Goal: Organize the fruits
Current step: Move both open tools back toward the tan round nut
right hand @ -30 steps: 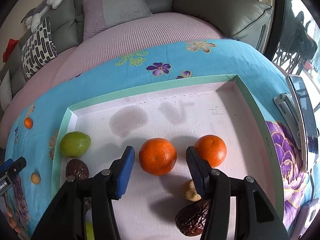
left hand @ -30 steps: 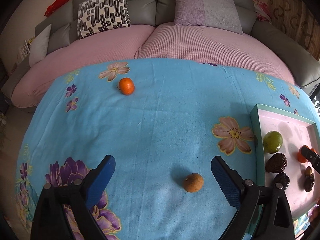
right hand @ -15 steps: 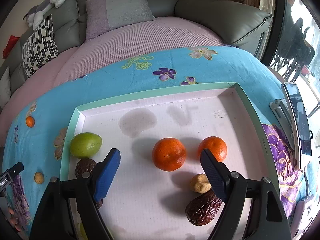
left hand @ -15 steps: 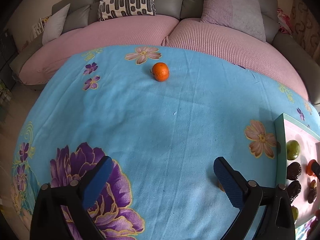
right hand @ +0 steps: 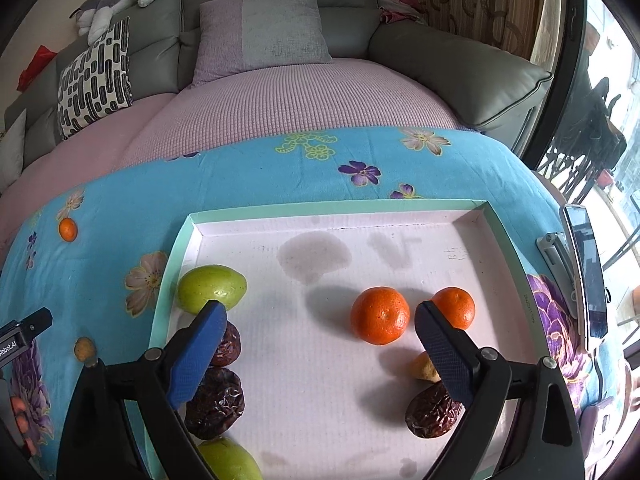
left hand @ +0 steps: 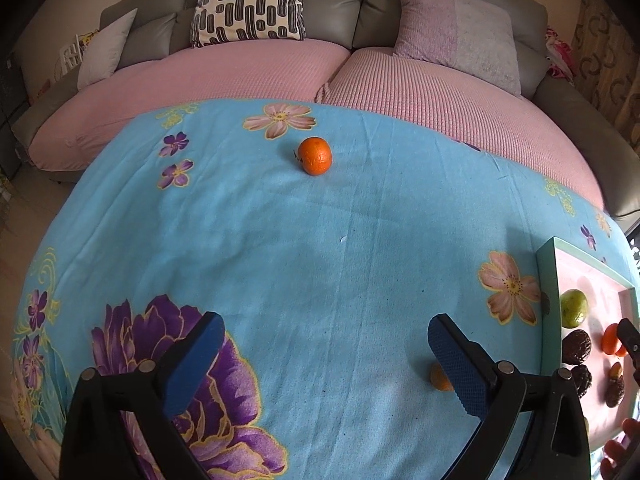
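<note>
Mostly sorted, I'd say. On the far left of the blue cloth [left hand: 320,264] one orange [left hand: 315,155] sits alone, well apart from everything. The left gripper [left hand: 320,338] hangs over bare cloth, jaws wide apart, holding nothing. A small tan fruit [left hand: 439,378] lies just beside its right finger, still outside the tray [right hand: 320,207]. In the tray: green fruits, dark wrinkled ones, two oranges [right hand: 380,315]. The right gripper [right hand: 318,326] hovers over them, spread wide, empty too. So two fruits are left to bring in.
</note>
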Tool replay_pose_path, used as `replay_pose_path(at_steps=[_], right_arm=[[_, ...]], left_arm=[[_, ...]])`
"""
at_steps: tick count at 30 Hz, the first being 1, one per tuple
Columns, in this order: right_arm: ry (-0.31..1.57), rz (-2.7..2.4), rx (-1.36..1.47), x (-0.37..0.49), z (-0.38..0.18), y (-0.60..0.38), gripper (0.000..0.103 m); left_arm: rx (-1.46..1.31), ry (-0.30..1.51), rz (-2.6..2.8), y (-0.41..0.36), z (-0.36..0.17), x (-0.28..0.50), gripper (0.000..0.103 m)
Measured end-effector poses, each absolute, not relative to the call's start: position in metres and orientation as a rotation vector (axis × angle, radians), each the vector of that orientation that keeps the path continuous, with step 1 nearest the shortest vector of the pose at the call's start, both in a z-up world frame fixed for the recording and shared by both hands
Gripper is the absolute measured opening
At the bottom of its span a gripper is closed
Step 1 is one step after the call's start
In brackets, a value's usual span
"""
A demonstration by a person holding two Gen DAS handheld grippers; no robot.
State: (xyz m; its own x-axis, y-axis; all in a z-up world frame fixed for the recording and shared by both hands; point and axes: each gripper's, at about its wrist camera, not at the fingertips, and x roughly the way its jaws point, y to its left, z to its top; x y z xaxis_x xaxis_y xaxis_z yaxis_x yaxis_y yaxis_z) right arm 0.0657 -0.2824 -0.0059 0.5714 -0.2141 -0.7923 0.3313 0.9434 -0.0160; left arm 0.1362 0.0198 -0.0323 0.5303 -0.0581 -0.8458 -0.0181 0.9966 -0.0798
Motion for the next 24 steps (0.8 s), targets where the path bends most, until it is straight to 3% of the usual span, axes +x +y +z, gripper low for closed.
replay_pose_path(at_steps=[24], right_arm=[[0.910,-0.068,0.105,0.082,-0.006,-0.211,0.095]], left_arm=[[-0.010,0.880,0.133,0.089,0.012,0.126,0.103]])
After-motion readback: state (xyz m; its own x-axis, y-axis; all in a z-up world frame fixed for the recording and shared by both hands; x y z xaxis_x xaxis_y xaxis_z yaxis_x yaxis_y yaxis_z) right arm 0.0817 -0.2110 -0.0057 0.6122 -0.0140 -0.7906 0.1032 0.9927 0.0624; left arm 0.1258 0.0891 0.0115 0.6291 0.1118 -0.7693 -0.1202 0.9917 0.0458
